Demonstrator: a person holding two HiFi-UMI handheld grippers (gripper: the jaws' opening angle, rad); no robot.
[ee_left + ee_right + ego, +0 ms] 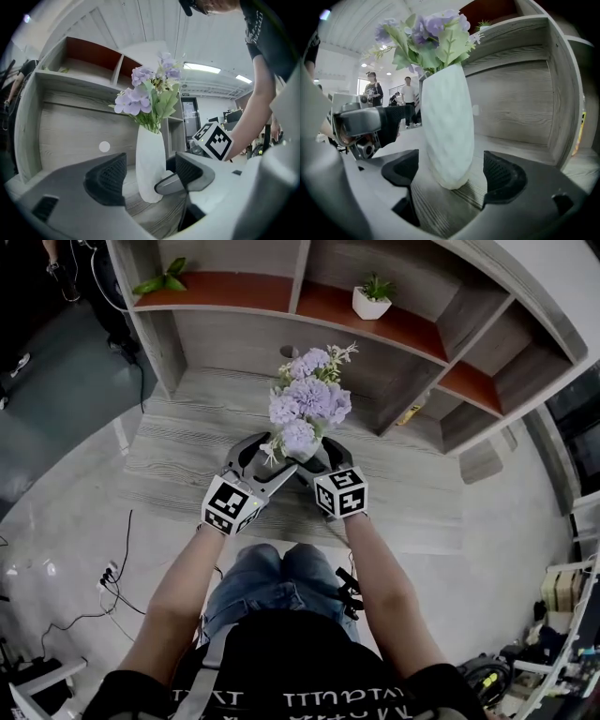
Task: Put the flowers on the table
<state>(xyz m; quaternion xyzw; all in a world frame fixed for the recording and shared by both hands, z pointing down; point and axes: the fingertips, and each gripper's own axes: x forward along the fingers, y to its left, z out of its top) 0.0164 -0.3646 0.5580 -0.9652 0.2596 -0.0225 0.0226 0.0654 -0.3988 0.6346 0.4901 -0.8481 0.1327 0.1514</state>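
A white vase (150, 164) with purple flowers (307, 404) stands upright on the grey wooden table (187, 465), in front of the shelf unit. Both grippers flank it. My left gripper (258, 454) is open, and in the left gripper view the vase stands between its pads (108, 179) with a gap showing on the left. My right gripper (322, 460) is open too. In the right gripper view the vase (447, 136) sits between the pads (504, 176) without touching either. From the head view the flowers hide most of the vase.
A wooden shelf unit rises behind the table, with a small potted plant (372, 298) and green leaves (164, 279) on its upper shelf. Cables and a power strip (105, 579) lie on the floor at left. People (408, 101) stand far off in the room.
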